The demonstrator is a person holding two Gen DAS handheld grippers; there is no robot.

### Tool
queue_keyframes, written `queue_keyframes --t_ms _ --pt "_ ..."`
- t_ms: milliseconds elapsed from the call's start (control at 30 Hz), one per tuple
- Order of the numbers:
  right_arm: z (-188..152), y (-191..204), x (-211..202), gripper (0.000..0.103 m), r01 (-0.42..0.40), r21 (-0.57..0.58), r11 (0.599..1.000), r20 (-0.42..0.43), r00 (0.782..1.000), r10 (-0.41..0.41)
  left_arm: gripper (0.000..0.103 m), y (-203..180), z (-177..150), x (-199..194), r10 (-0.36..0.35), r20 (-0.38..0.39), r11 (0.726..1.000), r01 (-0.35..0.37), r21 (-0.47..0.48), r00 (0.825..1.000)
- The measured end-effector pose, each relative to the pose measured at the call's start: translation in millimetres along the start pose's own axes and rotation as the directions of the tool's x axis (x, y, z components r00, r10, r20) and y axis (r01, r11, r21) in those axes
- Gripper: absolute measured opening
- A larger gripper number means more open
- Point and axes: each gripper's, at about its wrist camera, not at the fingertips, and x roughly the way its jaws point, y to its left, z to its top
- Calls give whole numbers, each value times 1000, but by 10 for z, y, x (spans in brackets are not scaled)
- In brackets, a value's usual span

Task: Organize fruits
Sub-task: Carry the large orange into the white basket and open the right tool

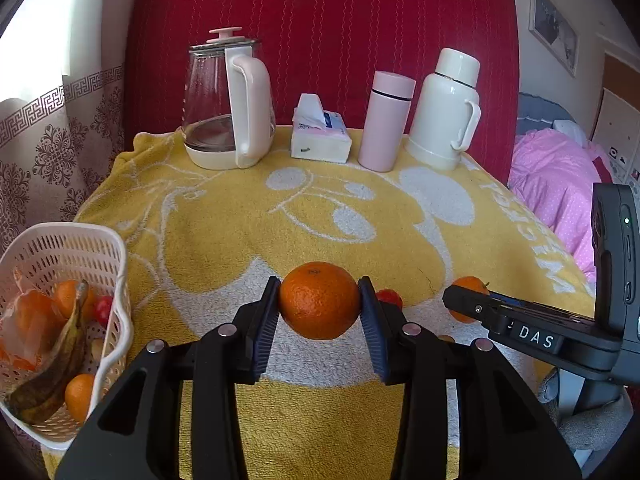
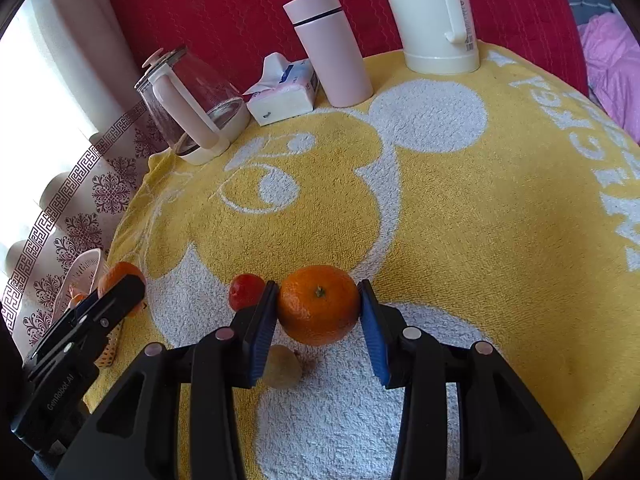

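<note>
Meanwhile, an orange is pinched in the left claw and another in the right claw, while a tomato is left on the surface and the basket is partly filled.

Bright daylight blows out the curtained window at left; fisheye edges bend and darken

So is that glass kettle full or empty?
Empty, it seems: the kettle looks clear through to the red cloth behind, no waterline visible.

Glass kettle, tissue pack, pink flask, white thermos, yellow towel
</note>
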Motion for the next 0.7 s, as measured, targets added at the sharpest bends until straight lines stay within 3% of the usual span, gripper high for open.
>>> queue_keyframes --t_ms 233,400,700 --pt "11 129 -116 41 -24 -25 999 21 999 24 40 282 185 -333 109 93 992 -102 -70 990" --pt "3 246 -186 41 -42 -47 998 30 999 43 40 527 274 -542 181 141 980 -166 -110 973" --pt "-29 482 -301 41 -86 -94 992 39 995 90 40 1153 361 -772 267 159 946 -226 -232 951"
